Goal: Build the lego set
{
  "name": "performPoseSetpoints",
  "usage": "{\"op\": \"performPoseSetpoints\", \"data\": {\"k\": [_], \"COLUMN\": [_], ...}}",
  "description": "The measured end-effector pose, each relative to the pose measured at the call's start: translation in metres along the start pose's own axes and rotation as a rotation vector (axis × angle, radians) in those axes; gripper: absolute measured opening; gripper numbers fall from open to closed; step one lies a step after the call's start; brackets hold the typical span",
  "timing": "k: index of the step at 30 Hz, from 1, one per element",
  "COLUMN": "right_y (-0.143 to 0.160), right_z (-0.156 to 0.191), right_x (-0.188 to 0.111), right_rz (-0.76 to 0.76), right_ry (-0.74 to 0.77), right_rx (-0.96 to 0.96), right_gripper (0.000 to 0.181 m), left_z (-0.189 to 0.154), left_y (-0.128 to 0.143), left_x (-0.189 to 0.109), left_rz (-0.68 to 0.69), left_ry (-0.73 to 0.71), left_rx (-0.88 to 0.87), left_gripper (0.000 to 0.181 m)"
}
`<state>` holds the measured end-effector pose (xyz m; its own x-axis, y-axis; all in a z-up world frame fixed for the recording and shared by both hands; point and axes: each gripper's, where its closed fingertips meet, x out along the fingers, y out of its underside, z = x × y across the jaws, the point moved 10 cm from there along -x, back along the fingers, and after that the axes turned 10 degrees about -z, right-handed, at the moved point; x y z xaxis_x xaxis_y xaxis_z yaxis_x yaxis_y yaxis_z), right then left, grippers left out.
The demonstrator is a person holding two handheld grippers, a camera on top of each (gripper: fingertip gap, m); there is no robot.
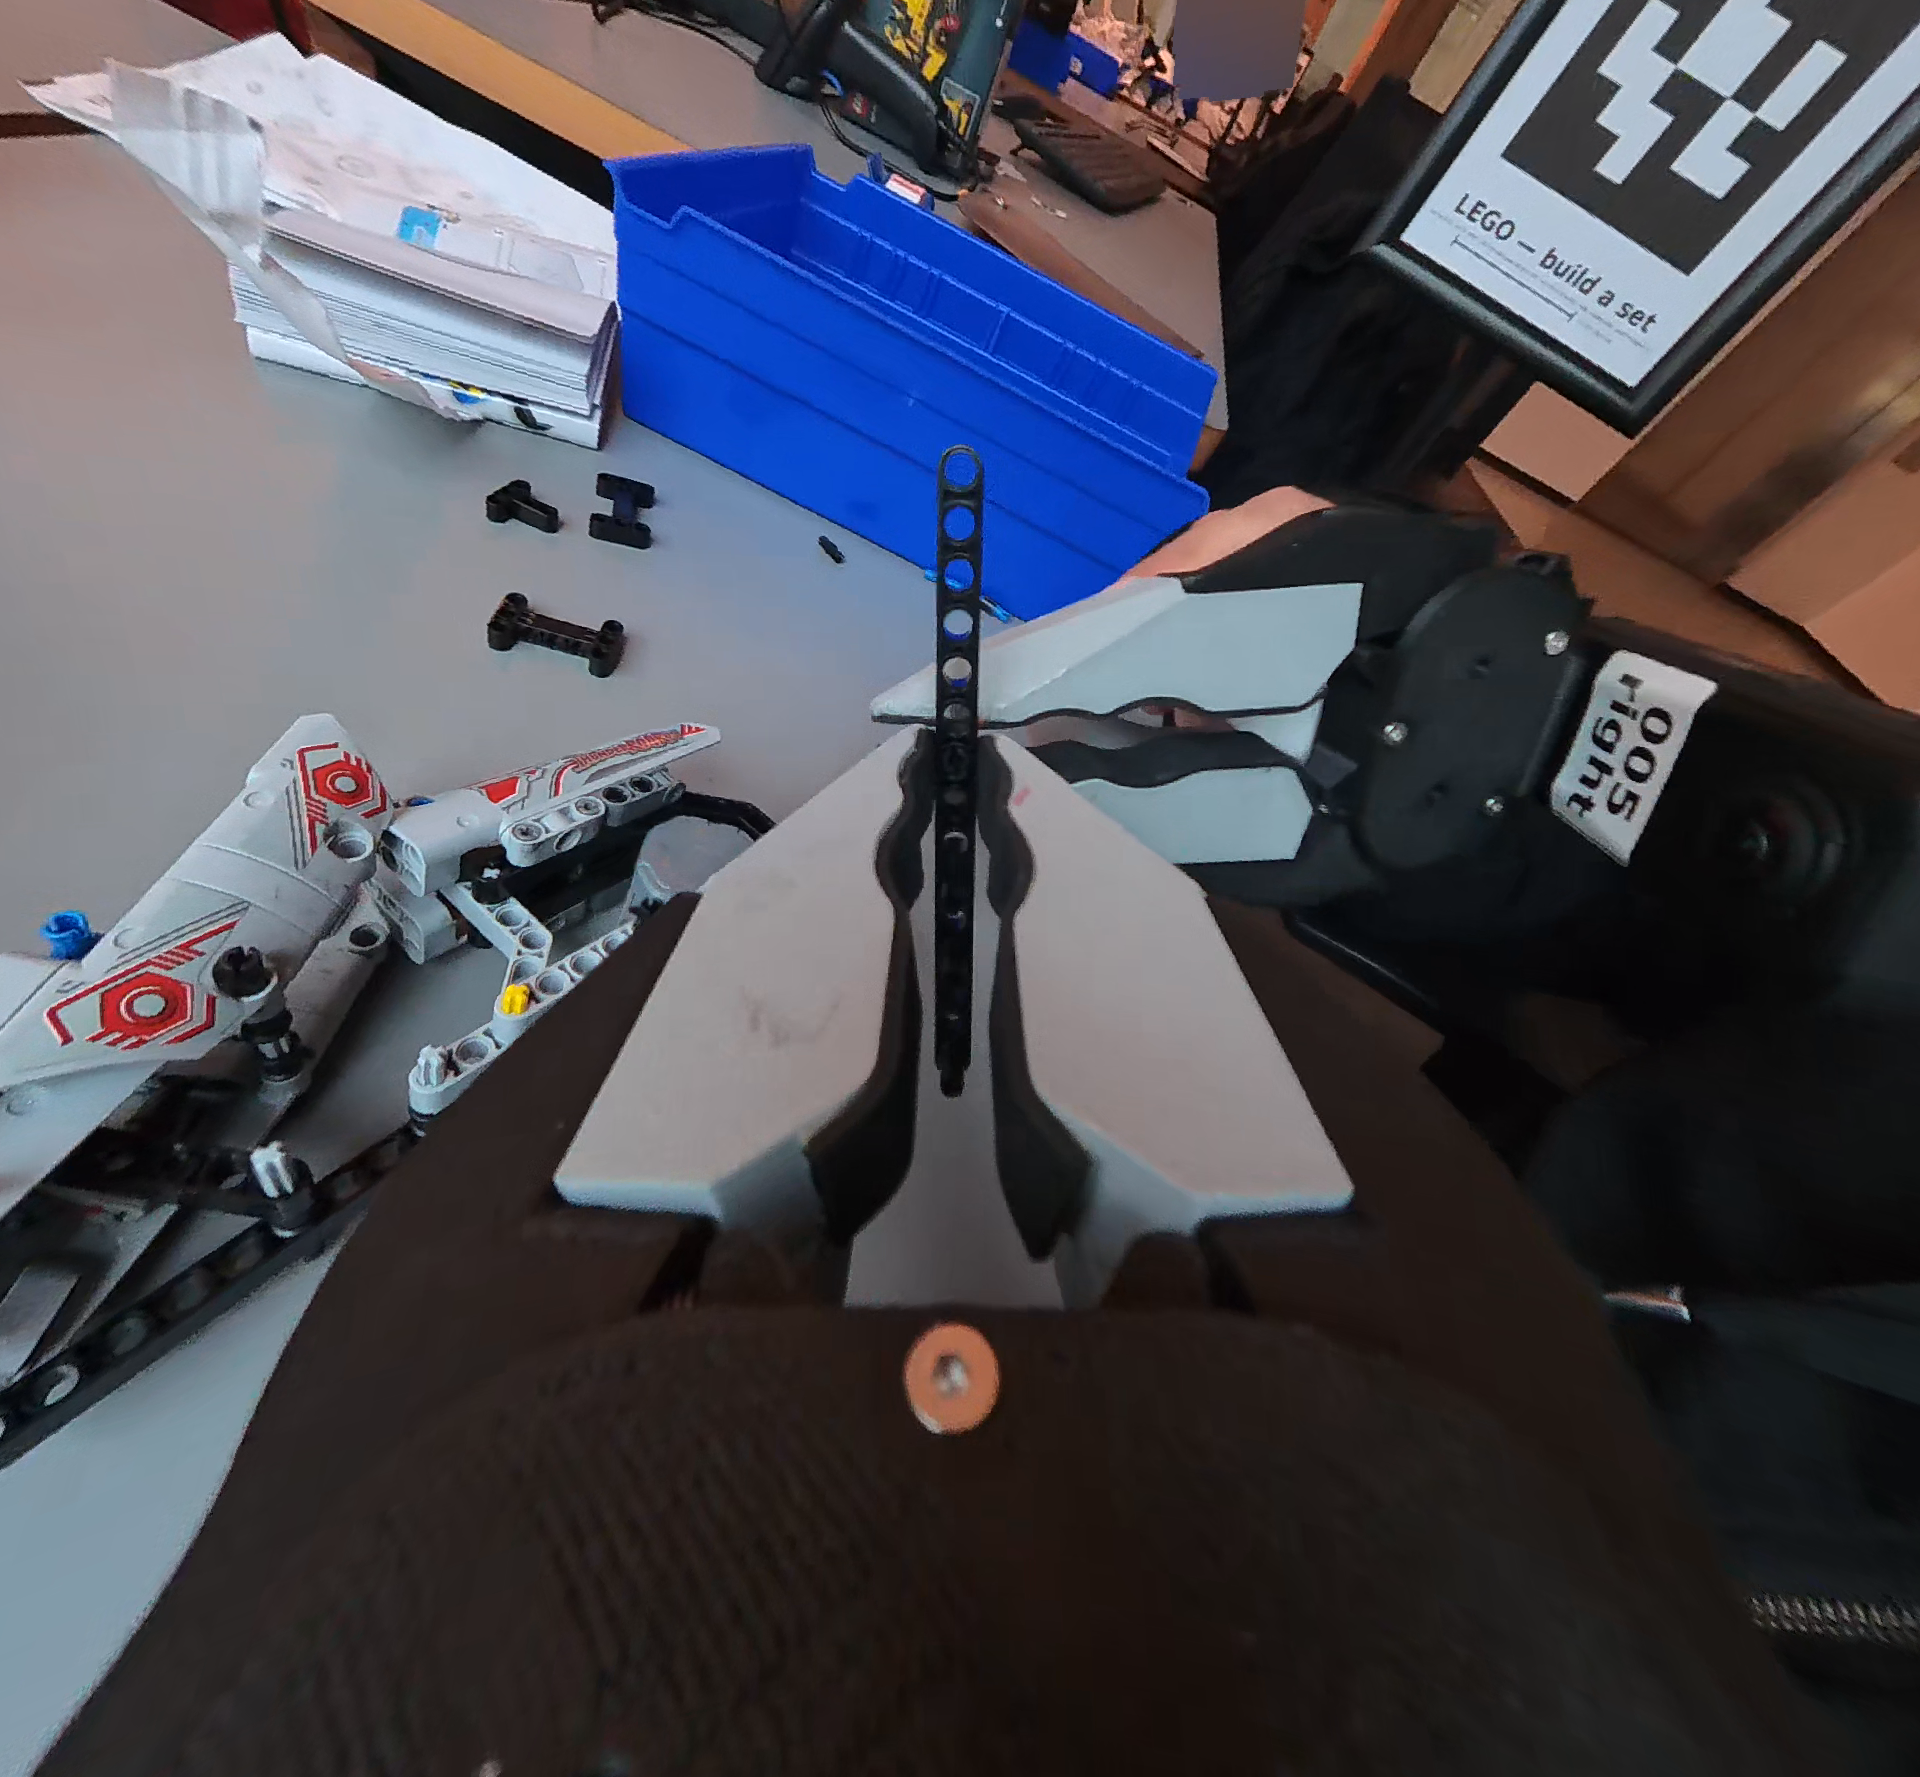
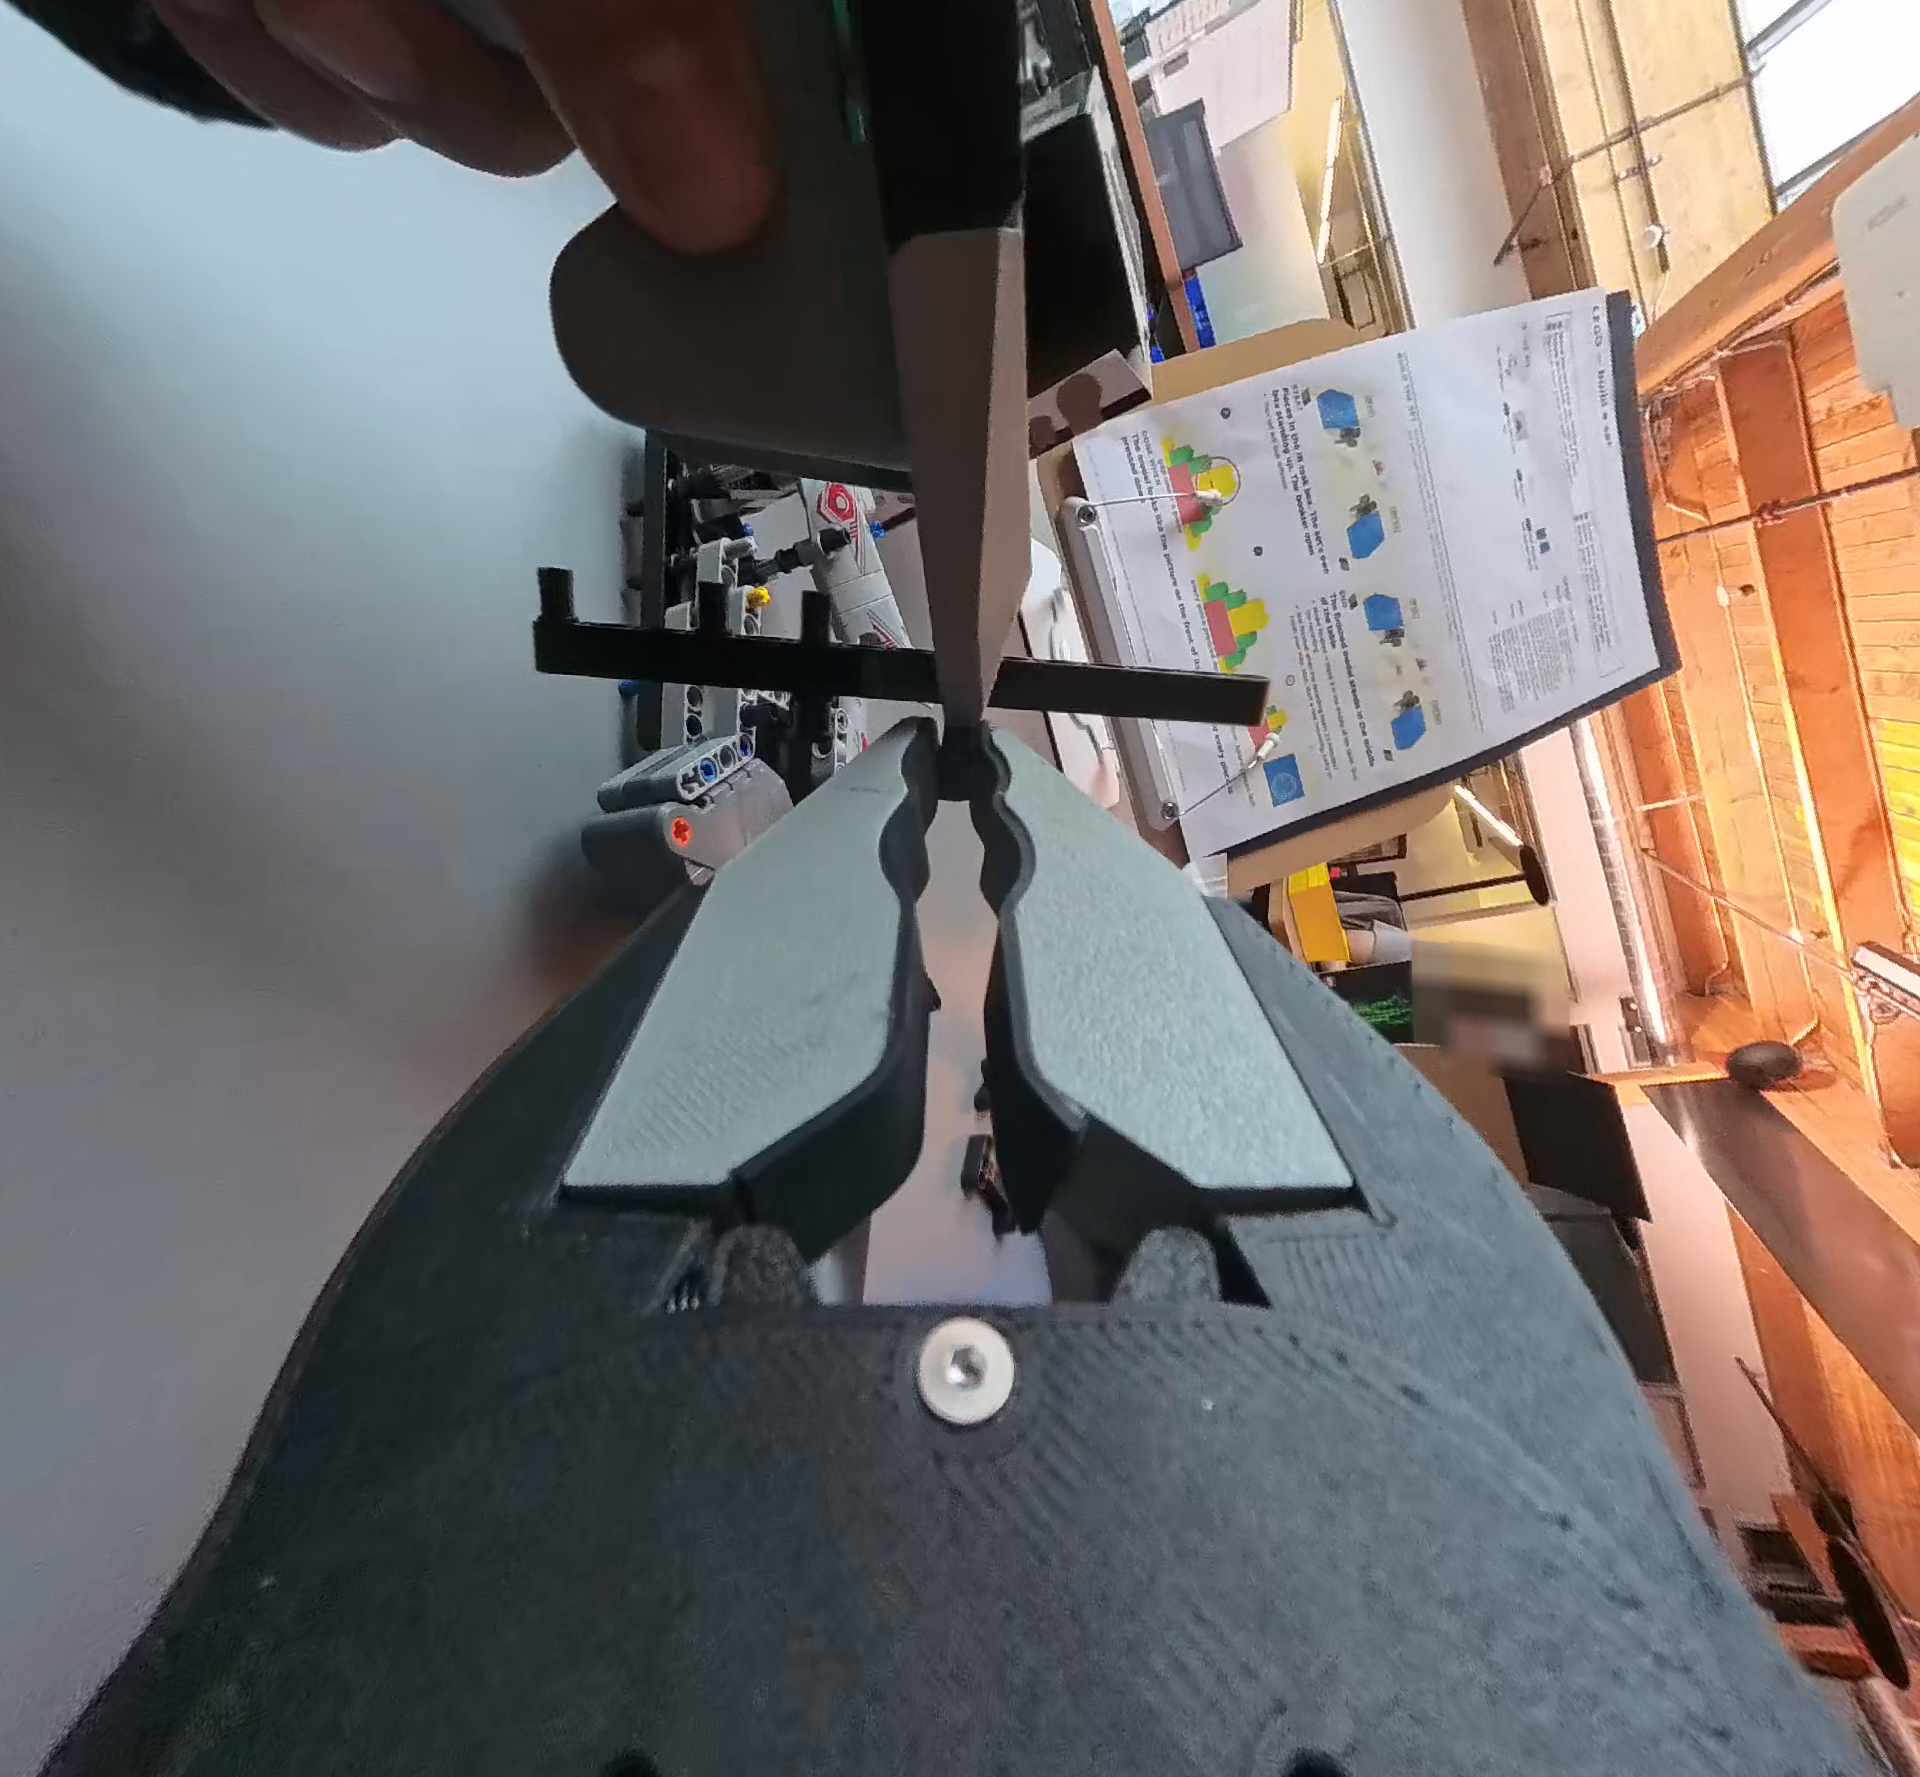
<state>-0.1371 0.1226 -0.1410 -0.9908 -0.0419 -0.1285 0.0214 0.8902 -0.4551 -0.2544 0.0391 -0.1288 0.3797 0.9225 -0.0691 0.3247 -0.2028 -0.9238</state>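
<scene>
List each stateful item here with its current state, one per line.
left gripper: shut on black beam.
right gripper: shut on small black pin, at the beam.
black beam: held upright, off the table.
blue bin: open, looks empty.
lego model: partly built, lying on the table.

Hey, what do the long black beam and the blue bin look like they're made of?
Black beam: likely rigid moulded plastic, slightly glossy, with an even row of round holes.
Blue bin: probably injection-moulded plastic, smooth semi-gloss, with ribbed walls and uniform colour.
</scene>
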Motion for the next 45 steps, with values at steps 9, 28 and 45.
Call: {"op": "performPoseSetpoints", "data": {"k": [9,28,45], "right_y": [0.05,0.118,0.102], "right_z": [-0.01,-0.005,-0.023], "right_x": [-0.017,0.014,0.001], "right_rz": [0.135,0.394,0.244], "right_ry": [-0.026,-0.312,-0.229], "right_rx": [0.228,0.978,0.926], "right_gripper": [0.002,0.03,0.064], "left_z": [0.008,0.044,0.051], "left_y": [-0.035,0.017,0.017], "left_x": [-0.054,-0.015,-0.017], "left_rz": [-0.295,-0.12,-0.173], "left_ry": [-0.068,0.21,0.193], "left_rx": [0.008,-0.359,-0.411], "left_gripper": [0.006,0.005,0.005]}}
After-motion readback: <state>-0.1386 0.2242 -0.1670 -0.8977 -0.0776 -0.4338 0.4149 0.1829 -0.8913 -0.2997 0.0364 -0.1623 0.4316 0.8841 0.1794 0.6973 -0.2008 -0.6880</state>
